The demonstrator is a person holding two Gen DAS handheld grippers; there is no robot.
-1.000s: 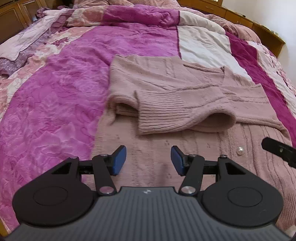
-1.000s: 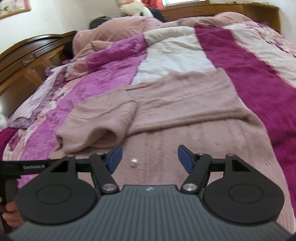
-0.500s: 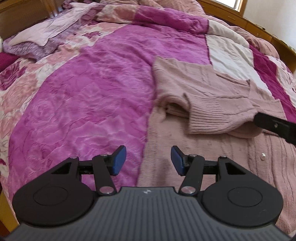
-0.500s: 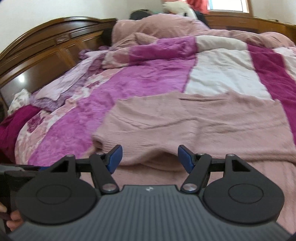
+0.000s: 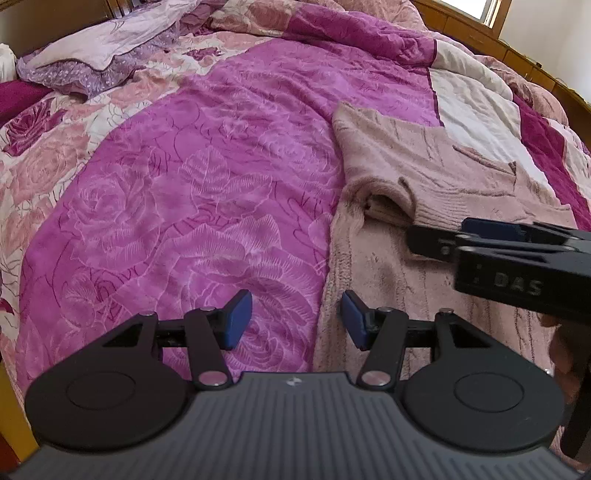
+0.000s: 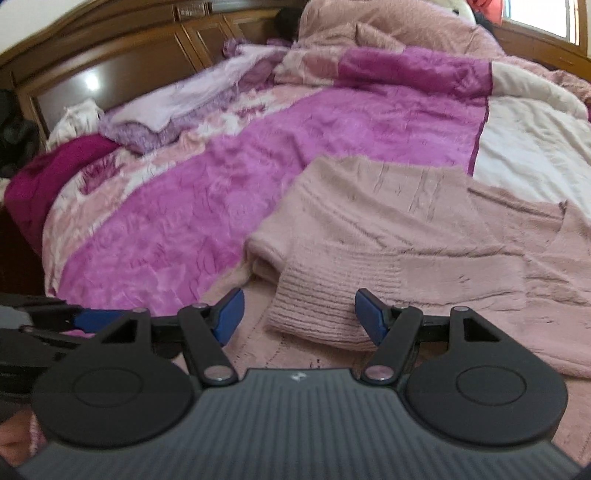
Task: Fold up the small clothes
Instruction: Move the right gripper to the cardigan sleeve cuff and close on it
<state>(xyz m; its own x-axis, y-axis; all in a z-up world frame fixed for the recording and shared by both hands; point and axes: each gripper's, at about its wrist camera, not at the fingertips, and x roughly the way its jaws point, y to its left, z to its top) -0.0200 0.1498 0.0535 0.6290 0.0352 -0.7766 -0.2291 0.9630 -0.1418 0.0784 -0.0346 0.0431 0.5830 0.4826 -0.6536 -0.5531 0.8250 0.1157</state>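
A dusty-pink knit sweater lies flat on the bed, with one ribbed sleeve cuff folded across its body. My left gripper is open and empty, over the sweater's left edge where it meets the magenta quilt. My right gripper is open and empty, its jaws standing on either side of the ribbed cuff, just above it. The right gripper also shows in the left wrist view at the right, over the sweater.
The bed is covered by a magenta rose-pattern quilt with white and dark pink patches. A lilac crumpled cloth lies near the wooden headboard. Pink pillows sit at the far end.
Both grippers have swung left across the sweater. The right gripper has come close to the ribbed cuff. The left gripper now looks at the sweater's left edge. Both stay open.
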